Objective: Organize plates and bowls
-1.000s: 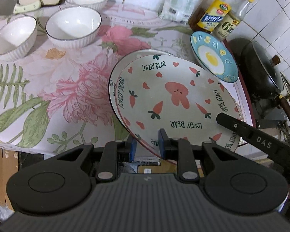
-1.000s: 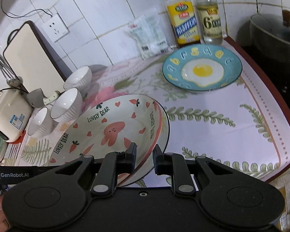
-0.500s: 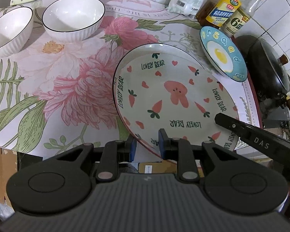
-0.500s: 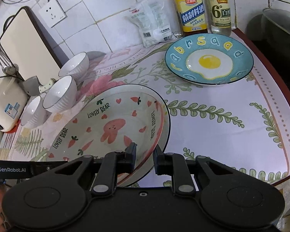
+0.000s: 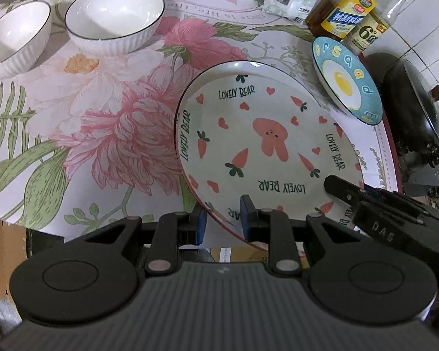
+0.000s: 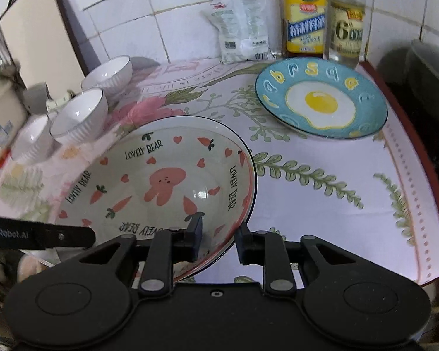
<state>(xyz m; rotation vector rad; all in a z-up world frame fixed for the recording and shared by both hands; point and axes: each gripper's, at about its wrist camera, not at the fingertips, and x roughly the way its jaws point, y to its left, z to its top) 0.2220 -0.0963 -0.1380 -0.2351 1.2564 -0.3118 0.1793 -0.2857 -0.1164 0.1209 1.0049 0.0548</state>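
The left gripper (image 5: 223,219) pinches the near rim of the bunny plate (image 5: 263,143), which lies on the floral cloth (image 5: 87,111) by the table's front edge. The right gripper (image 6: 218,235) straddles the same plate's (image 6: 161,181) rim, its jaws opening, pads looking just clear of it. The egg plate (image 6: 322,99) sits apart, before two bottles (image 6: 304,20). Three white bowls (image 5: 114,17) cluster at the far left
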